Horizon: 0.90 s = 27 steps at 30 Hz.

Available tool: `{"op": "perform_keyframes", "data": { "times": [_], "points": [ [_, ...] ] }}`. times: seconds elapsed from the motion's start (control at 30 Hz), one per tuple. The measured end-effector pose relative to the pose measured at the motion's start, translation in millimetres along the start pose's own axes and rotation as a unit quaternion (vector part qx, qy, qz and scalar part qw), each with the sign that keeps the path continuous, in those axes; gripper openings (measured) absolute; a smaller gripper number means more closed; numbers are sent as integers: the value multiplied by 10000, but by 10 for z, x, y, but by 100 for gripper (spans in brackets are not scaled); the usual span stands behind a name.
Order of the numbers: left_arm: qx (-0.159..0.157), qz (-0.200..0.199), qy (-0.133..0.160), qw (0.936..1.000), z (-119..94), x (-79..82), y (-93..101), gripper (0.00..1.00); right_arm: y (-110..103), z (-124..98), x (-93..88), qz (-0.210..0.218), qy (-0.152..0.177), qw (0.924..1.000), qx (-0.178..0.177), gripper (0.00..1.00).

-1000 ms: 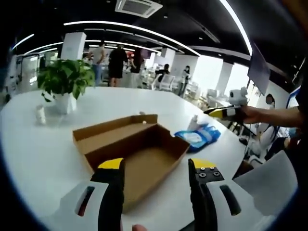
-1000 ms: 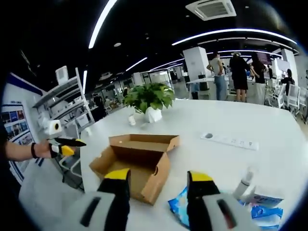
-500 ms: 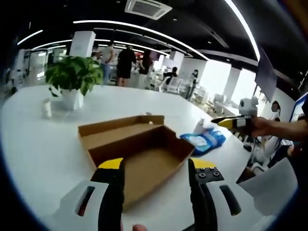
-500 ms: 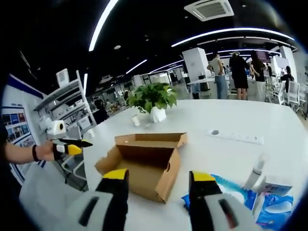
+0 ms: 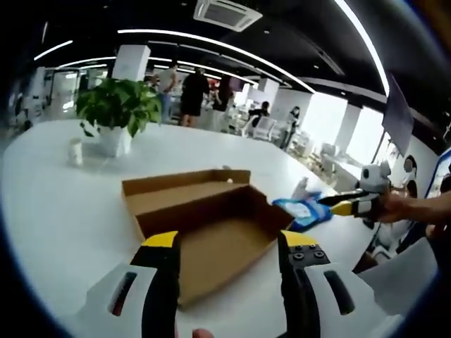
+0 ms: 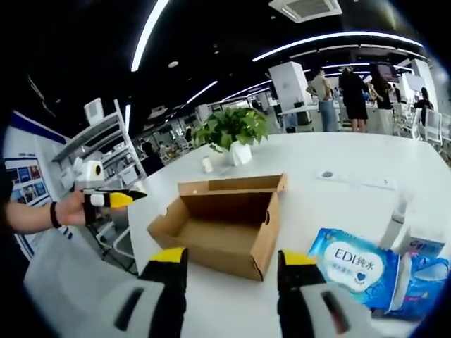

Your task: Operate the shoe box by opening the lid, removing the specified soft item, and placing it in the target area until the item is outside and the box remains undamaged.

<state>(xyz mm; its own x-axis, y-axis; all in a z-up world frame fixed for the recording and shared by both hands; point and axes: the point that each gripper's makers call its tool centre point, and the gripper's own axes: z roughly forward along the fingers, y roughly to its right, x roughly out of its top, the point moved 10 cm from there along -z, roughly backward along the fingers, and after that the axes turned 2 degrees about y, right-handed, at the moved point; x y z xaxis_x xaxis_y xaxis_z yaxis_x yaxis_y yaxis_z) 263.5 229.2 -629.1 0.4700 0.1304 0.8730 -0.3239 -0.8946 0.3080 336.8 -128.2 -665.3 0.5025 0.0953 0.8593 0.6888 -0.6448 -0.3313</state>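
- Shoe box (image 5: 211,229), lid open and flat behind it, at frame centre on white counter (image 5: 63,211); long axis from lower left to upper right.
- Blue wipes pack (image 6: 358,266) just beside box, lower right of right gripper view.
- Bare counter upper right there.
- Left hand-held gripper (image 5: 229,243) and right hand-held gripper (image 6: 229,257): jaws spread wide, holding nothing.
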Motion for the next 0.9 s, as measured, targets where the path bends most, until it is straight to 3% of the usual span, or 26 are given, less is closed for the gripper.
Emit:
{"op": "perform_keyframes", "data": {
  "times": [0.3,0.6,0.9],
  "points": [
    [385,-123,-12,9992,-40,-42,-115,56,-153,-10,-159,-18,-150,9999,80,50],
    [811,-205,-440,9955,-64,-130,-279,54,-242,-34,-247,131,-107,9998,87,50],
    [959,-287,-614,9931,81,-88,-328,54,-319,-36,-347,211,-129,9996,126,49]
  ]
}}
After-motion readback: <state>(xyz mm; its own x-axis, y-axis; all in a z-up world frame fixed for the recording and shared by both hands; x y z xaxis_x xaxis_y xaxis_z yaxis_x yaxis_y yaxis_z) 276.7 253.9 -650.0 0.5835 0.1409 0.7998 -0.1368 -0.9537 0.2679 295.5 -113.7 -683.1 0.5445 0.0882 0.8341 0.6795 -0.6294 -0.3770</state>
